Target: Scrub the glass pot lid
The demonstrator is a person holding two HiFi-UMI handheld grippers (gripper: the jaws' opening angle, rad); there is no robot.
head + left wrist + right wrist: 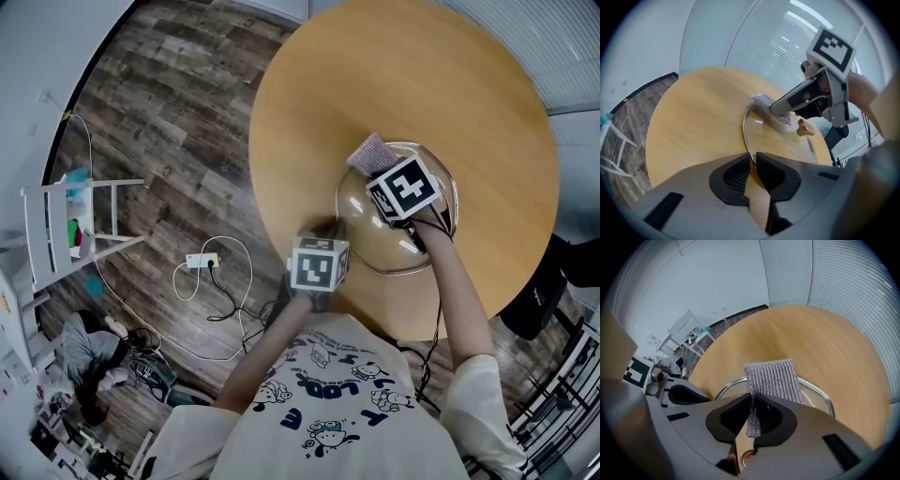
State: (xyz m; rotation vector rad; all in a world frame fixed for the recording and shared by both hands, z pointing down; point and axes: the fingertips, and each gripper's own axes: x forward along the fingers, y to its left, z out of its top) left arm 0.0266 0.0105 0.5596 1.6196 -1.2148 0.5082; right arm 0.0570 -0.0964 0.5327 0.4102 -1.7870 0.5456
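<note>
We work over the round wooden table [394,75], which spreads out ahead of both sets of jaws. The glass pot lid [370,230] lies on it, dome up. Our left gripper [753,161] has its jaws pinched together on the lid's metal rim at the near edge, so the glass runs away in front of them. Our right gripper [752,403] is clamped on one end of the silver mesh scrub cloth [776,378]. The free part of the cloth fans out ahead of those jaws toward the lid's far rim, and the copper-coloured knob [747,458] sits just below them.

To scrub well, we judge that the left pinch needs to be firm, so the lid cannot slide or spin. The right should press the cloth flat onto the glass and stroke around the knob. Too steep an angle would let the jaw tips, not the mesh, scrape the glass.
</note>
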